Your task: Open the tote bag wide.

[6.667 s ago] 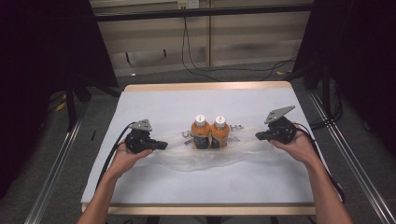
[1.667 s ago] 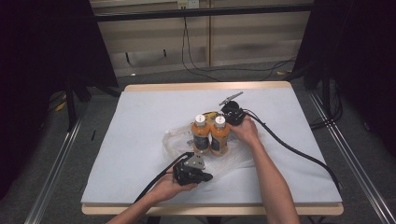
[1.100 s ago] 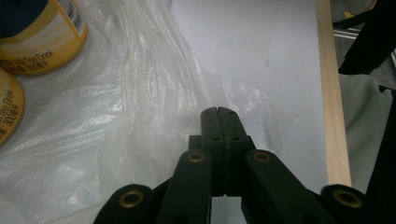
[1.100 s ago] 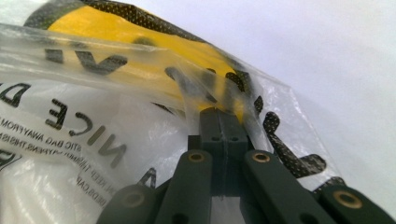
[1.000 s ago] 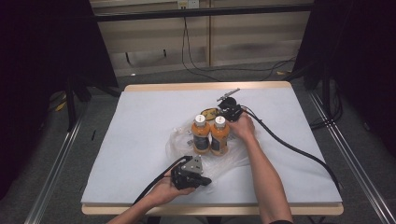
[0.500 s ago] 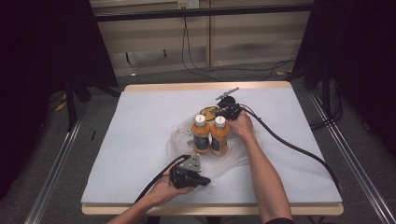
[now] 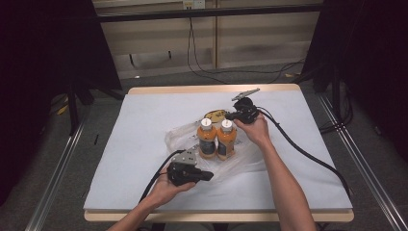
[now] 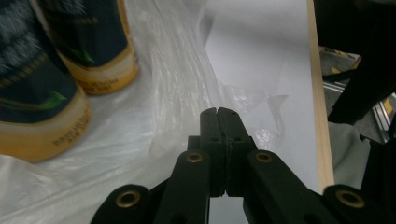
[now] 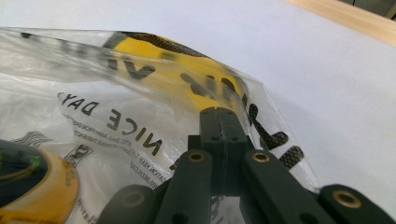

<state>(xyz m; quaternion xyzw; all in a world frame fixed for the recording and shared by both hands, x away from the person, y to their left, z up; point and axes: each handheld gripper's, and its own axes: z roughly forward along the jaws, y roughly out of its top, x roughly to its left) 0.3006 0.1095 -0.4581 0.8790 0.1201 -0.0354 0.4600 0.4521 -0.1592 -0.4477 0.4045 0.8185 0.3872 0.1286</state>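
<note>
Clear, crinkled plastic is what I am working with: a thin bag (image 7: 192,139) spread in the middle of the table (image 7: 144,110), with two bottles (image 7: 217,138) standing upright on it, side by side and touching. Each bottle holds orange drink and has a white cap and a dark label.

My right gripper (image 9: 218,112) sits at the far edge of the bag, just behind the bottles. Its jaws are pressed together, and in the right gripper view the printed film, yellow with black lettering, lies right at their tips; they look to be pinching that edge.

My left gripper (image 8: 217,111) is at the near edge of the bag, in front of the bottles and a little to their left. Its jaws are also pressed together, with rumpled film lying around and under the tips; I cannot tell for certain whether any film is caught between them. From the left gripper view the two bottle bases stand close by on the plastic.

The table is covered by a white sheet with a wooden rim showing round it.
</note>
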